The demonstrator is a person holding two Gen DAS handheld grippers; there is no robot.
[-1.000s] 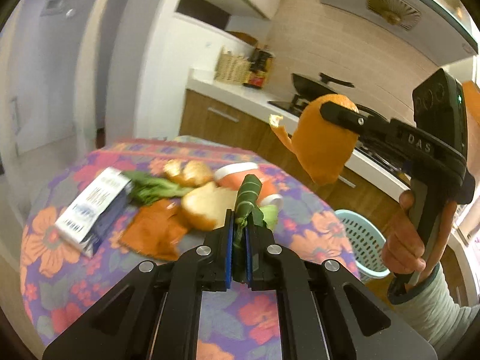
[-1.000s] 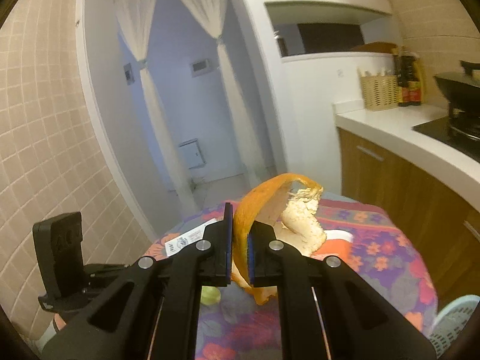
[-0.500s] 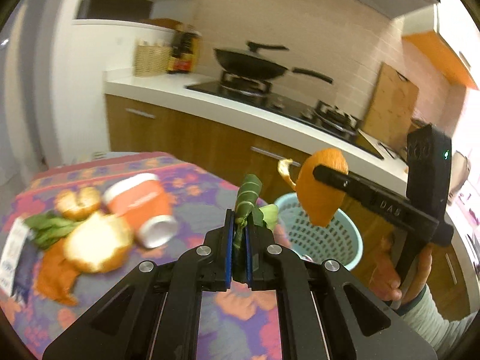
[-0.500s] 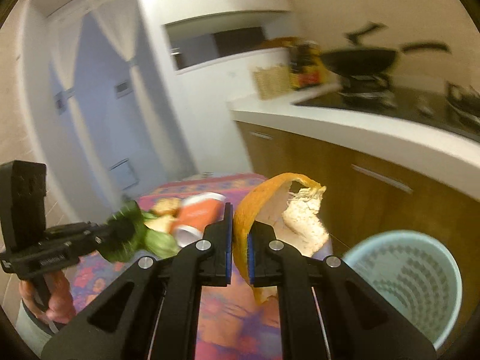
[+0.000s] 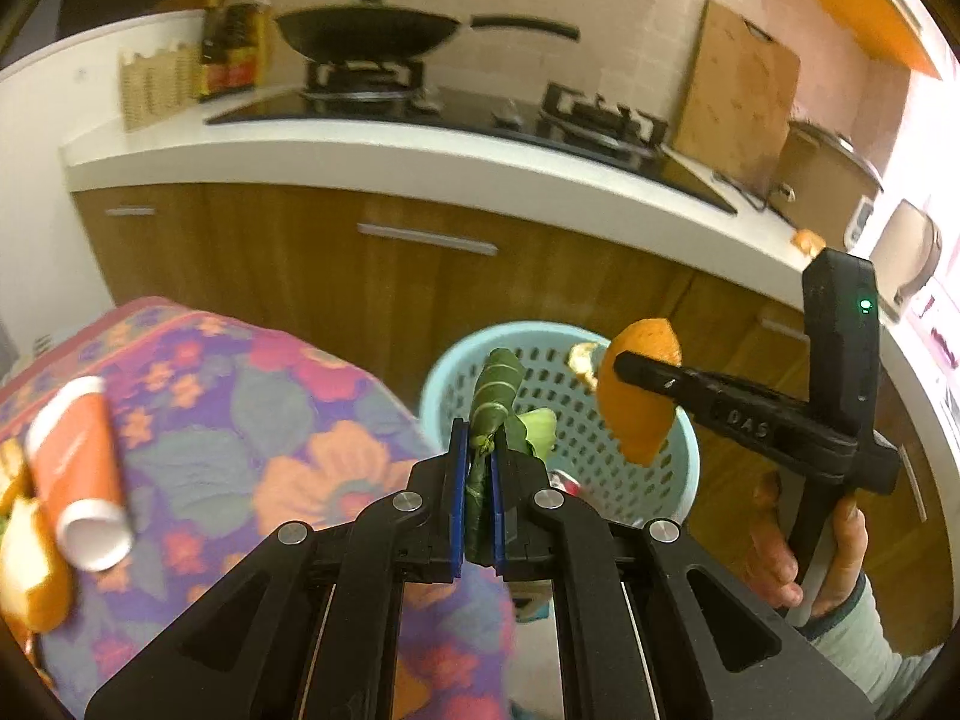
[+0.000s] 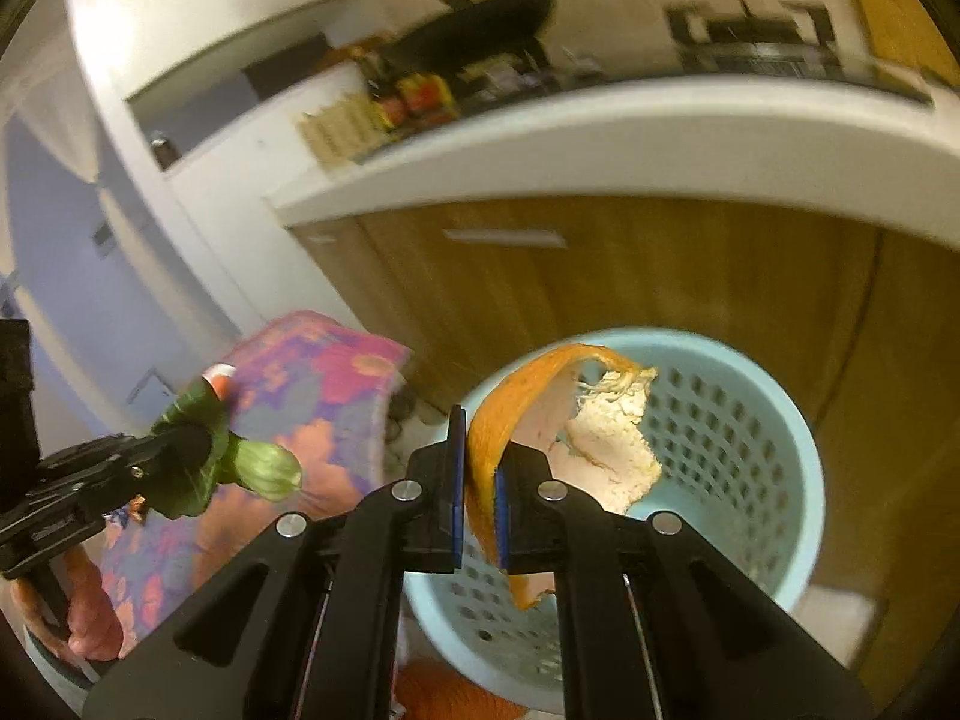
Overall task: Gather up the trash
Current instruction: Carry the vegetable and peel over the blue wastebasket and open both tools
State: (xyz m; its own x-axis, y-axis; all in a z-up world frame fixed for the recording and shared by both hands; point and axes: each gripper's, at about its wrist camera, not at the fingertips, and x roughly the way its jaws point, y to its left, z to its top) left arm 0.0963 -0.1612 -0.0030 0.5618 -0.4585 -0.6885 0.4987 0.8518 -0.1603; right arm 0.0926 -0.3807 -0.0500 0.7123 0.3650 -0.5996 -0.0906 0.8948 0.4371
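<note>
The flowered table (image 5: 198, 396) has plenty left on it: a tipped orange cup (image 5: 75, 474) and peel scraps. Beside it on the floor stands the blue basket (image 5: 684, 456) (something already inside). The right gripper (image 6: 478, 498) pinches orange peel (image 6: 606, 438) above the rim; the left gripper (image 5: 478, 498) clamps a green vegetable scrap (image 5: 495, 396) close by. Neither is dropped yet.

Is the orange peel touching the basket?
Cannot tell. In the right wrist view the peel, pinched in the right gripper, overlaps the basket. Neither view plainly shows contact or a gap.
</note>
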